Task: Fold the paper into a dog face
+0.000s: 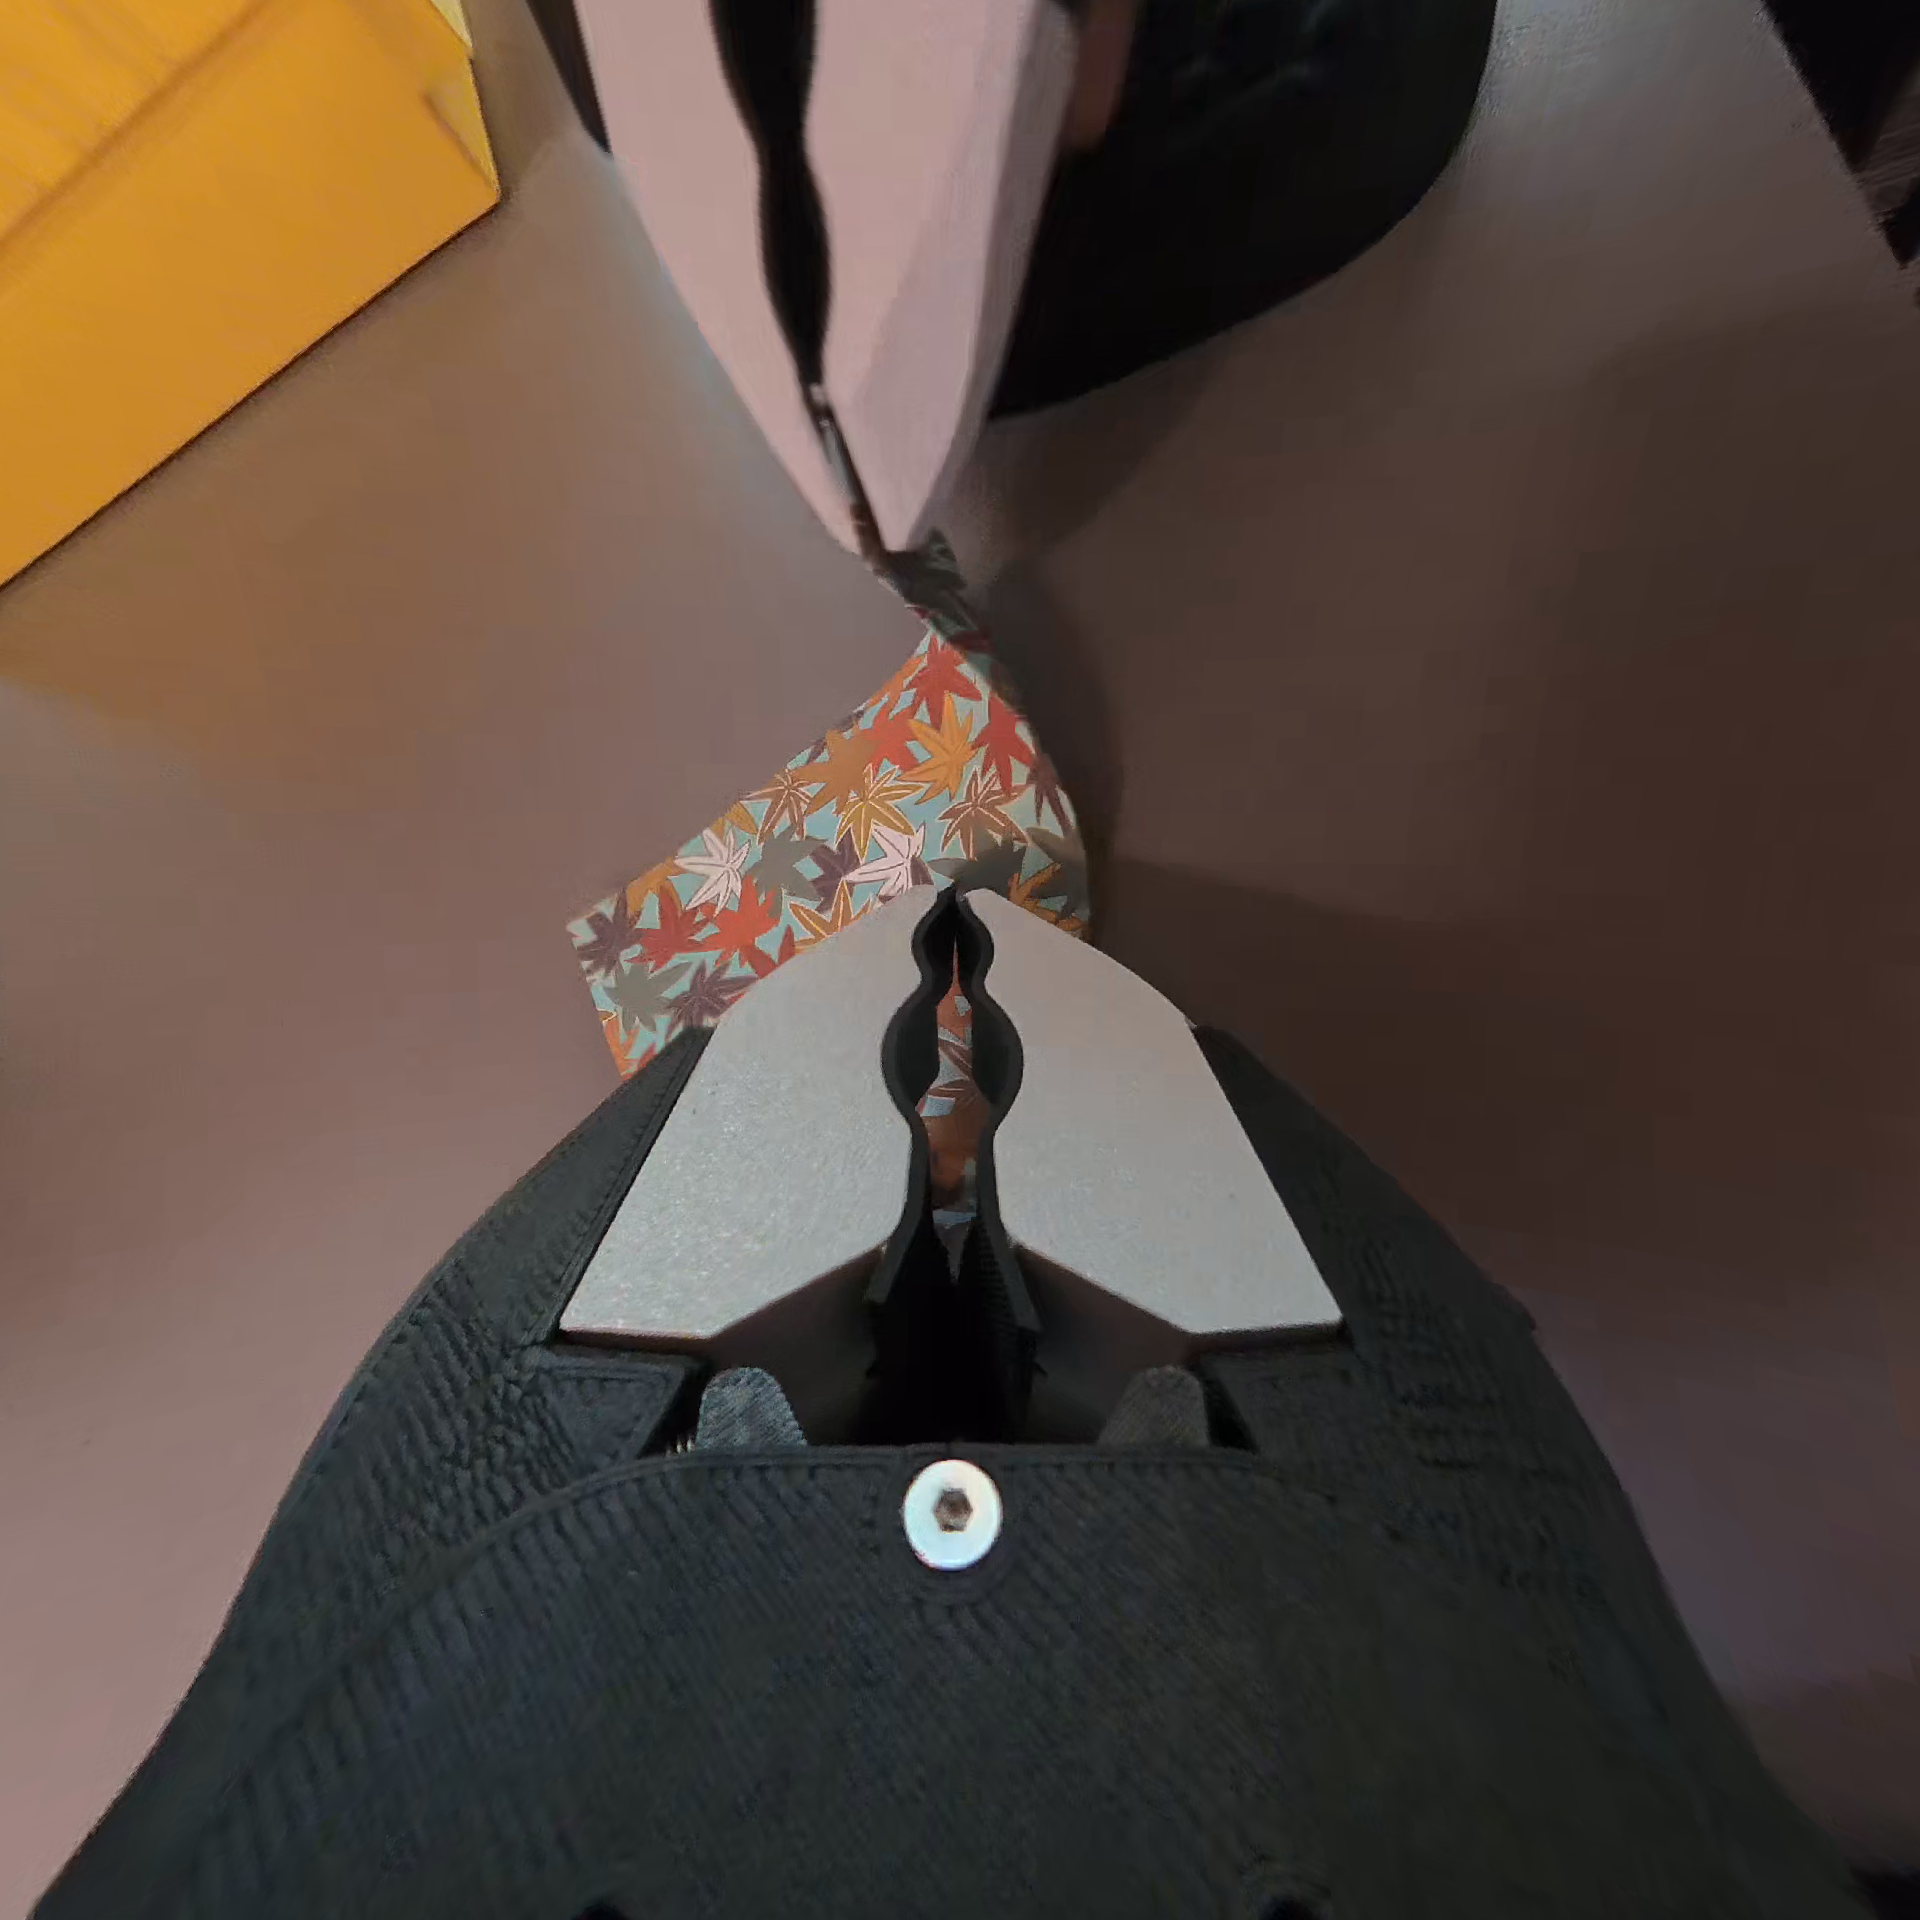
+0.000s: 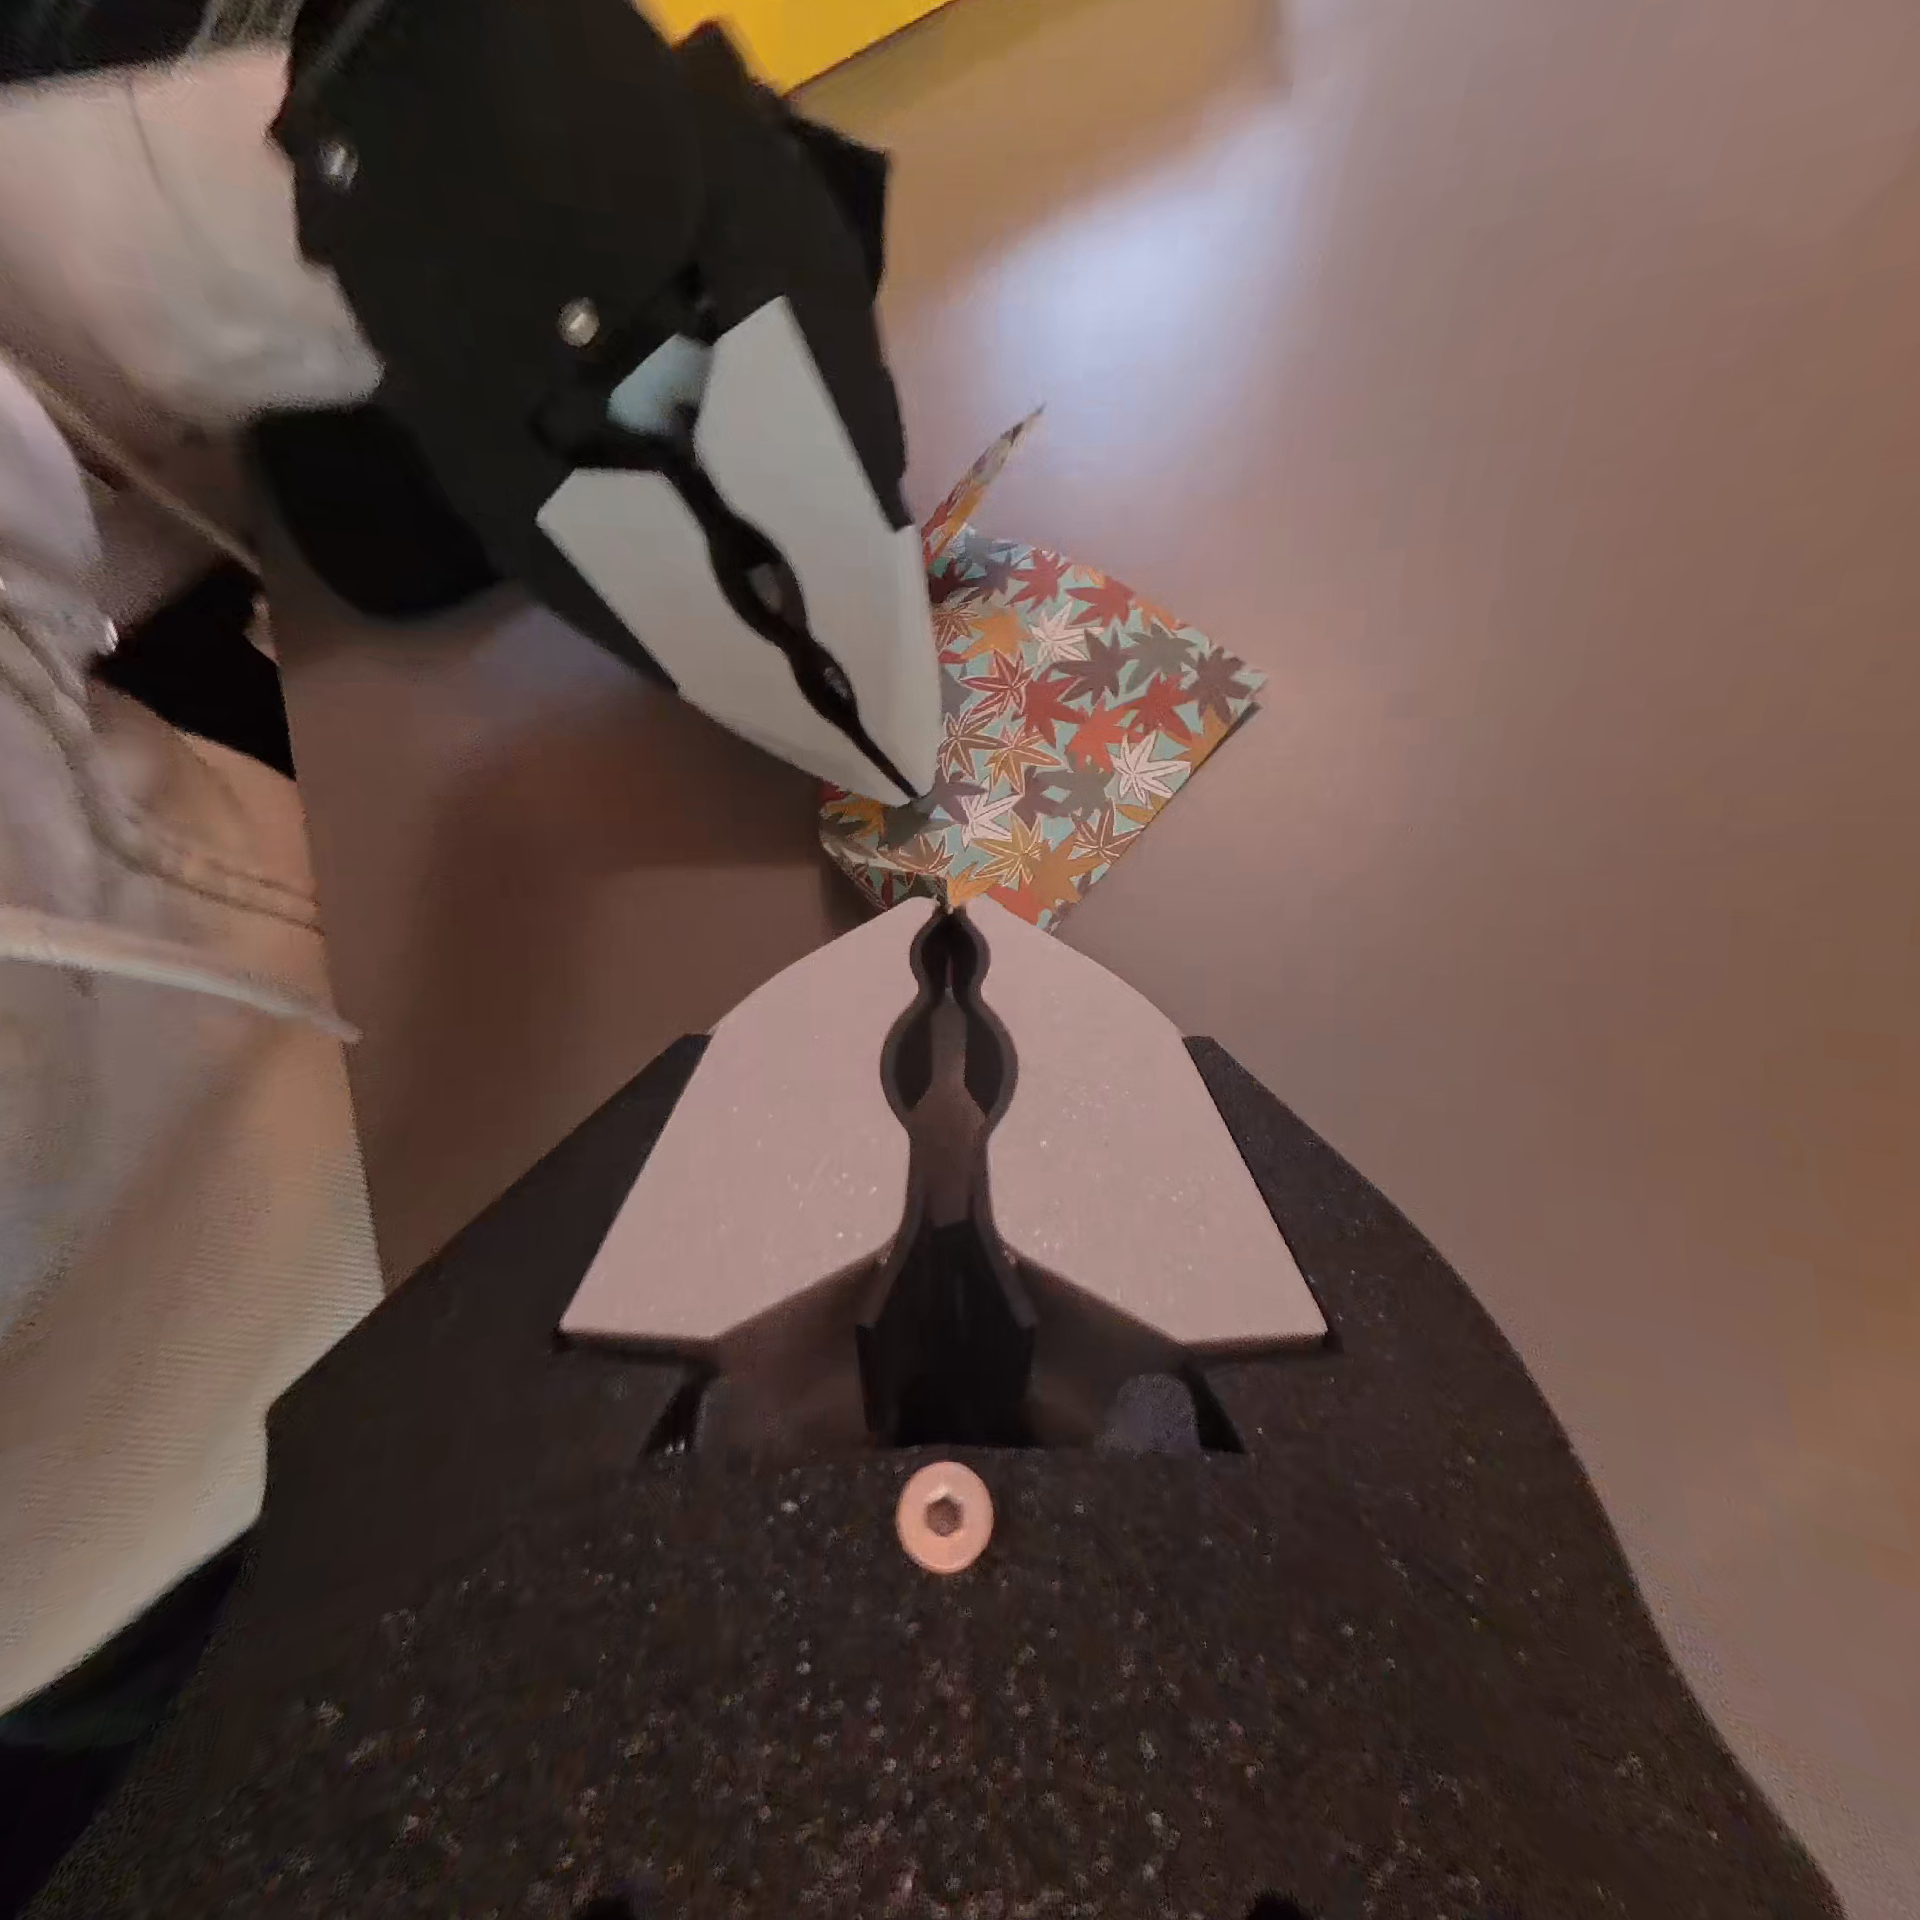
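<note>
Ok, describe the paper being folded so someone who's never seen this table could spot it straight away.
On the plain brown tabletop, look between the two gripper tips that meet mid-table. The paper there is partly folded, one corner sticking up. Its maple-leaf print in red, orange and white on teal sets it apart from the plain yellow box.

Each view is taken close along its own tool, facing the other; the paper (image 1: pixel 831 831) (image 2: pixel 1070 727) is shared.
</note>
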Available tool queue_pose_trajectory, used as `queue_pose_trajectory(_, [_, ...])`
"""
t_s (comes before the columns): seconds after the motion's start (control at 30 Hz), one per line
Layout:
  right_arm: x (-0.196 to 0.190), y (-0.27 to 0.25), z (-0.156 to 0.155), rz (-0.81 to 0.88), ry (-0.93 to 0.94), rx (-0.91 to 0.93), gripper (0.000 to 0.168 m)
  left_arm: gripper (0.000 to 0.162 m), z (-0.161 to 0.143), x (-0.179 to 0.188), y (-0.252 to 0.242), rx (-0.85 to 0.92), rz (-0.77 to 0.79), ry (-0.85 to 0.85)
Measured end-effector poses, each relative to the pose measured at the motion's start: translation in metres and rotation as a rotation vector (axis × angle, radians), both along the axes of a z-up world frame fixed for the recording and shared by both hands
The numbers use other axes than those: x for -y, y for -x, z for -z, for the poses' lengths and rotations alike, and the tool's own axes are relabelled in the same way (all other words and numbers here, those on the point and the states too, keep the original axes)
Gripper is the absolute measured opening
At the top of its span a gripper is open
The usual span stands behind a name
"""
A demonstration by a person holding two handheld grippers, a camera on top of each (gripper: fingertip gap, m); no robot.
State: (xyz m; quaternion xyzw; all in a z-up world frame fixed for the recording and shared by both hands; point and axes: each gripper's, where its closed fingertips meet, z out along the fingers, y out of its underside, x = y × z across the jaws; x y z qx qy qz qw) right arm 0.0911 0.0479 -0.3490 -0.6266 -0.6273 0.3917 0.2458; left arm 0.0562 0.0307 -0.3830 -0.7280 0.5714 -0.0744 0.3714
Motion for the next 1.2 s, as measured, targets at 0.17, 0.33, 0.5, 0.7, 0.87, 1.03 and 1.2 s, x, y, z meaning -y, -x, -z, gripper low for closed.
queue_pose_trajectory(0.17, [-0.011, 0.006, 0.014, 0.024, 0.077, 0.115, 0.001, 0.000, -0.001, 0.000, 0.000, -0.006, -0.043, -0.094])
queue_pose_trajectory(0.33, [-0.015, 0.015, 0.027, 0.016, 0.081, 0.231, 0.002, 0.000, -0.001, 0.000, 0.000, -0.037, -0.024, -0.214])
queue_pose_trajectory(0.5, [-0.018, 0.016, 0.034, 0.054, 0.098, 0.285, 0.002, 0.000, -0.002, 0.000, 0.000, -0.025, -0.022, -0.217])
queue_pose_trajectory(0.7, [-0.021, 0.018, 0.034, 0.086, 0.065, 0.283, 0.002, 0.000, -0.002, 0.000, 0.000, -0.009, -0.009, -0.211])
queue_pose_trajectory(0.87, [-0.023, 0.018, 0.034, 0.096, -0.013, 0.276, 0.002, 0.000, -0.002, 0.001, 0.000, -0.019, 0.011, -0.223])
queue_pose_trajectory(1.03, [-0.025, 0.018, 0.034, 0.118, -0.110, 0.282, 0.002, 0.000, -0.002, 0.006, -0.006, -0.033, 0.069, -0.231])
queue_pose_trajectory(1.2, [-0.025, 0.018, 0.034, 0.092, -0.203, 0.297, 0.002, 0.000, -0.001, 0.010, -0.011, -0.025, 0.120, -0.214])
